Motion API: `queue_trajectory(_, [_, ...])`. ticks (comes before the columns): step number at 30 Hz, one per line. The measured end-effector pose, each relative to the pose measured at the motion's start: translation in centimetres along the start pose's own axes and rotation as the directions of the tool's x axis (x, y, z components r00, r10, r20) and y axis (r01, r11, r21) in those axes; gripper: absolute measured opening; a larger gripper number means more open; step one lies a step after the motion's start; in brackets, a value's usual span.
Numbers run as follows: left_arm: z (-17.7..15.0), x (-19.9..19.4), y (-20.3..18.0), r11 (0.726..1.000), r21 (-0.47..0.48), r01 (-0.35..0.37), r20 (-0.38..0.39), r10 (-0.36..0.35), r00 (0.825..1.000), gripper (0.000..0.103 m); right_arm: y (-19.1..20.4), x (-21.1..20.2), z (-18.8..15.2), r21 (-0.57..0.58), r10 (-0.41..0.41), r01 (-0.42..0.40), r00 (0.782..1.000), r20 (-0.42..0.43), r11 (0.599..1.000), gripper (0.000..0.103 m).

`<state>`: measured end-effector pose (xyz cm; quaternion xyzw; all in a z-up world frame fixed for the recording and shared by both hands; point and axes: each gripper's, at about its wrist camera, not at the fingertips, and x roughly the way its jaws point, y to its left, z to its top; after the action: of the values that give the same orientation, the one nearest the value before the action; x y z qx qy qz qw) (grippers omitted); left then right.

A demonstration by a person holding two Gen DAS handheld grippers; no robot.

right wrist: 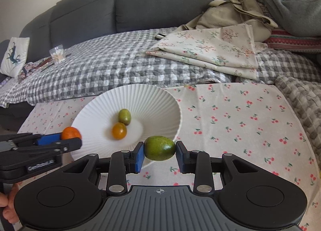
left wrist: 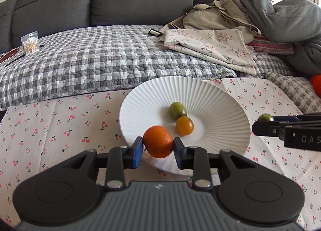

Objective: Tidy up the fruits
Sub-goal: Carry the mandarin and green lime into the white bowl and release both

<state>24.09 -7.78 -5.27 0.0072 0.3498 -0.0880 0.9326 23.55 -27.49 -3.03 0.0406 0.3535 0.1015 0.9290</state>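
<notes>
The orange fruit (left wrist: 158,141), pinched between the left gripper's (left wrist: 158,146) fingers, hangs over the white plate's (left wrist: 220,98) near rim. The right gripper (right wrist: 159,149) clamps a green fruit (right wrist: 159,147) lengthwise at the plate's right near edge; both sit equally close to the plate.

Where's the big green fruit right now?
The big green fruit is clamped in the right gripper, above the white plate's near right rim, right of the yellow fruit.

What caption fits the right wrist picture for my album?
Right gripper holds a green oval fruit near the ribbed white plate with two small fruits.
</notes>
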Motion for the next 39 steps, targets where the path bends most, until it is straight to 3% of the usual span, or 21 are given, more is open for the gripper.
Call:
queue_trajectory(21, [-0.3,1.6,-0.6,0.998,0.062,-0.014,0.014,0.014,1.0,0.032,2.7,3.2,-0.8,-0.117,0.009,-0.01,1.0,-0.012,0.993,0.033])
queue_trajectory(28, [-0.2,0.9,-0.4,0.999,0.054,0.006,-0.003,-0.006,1.0,0.039,2.3,2.7,-0.7,-0.091,0.014,-0.015,1.0,-0.014,0.996,0.033])
queue_trajectory(39, [-0.5,-2.3,0.3,0.999,0.02,0.036,0.001,-0.036,0.999,0.04,0.9,-0.8,0.0,-0.016,0.029,-0.028,0.999,0.037,0.999,0.034])
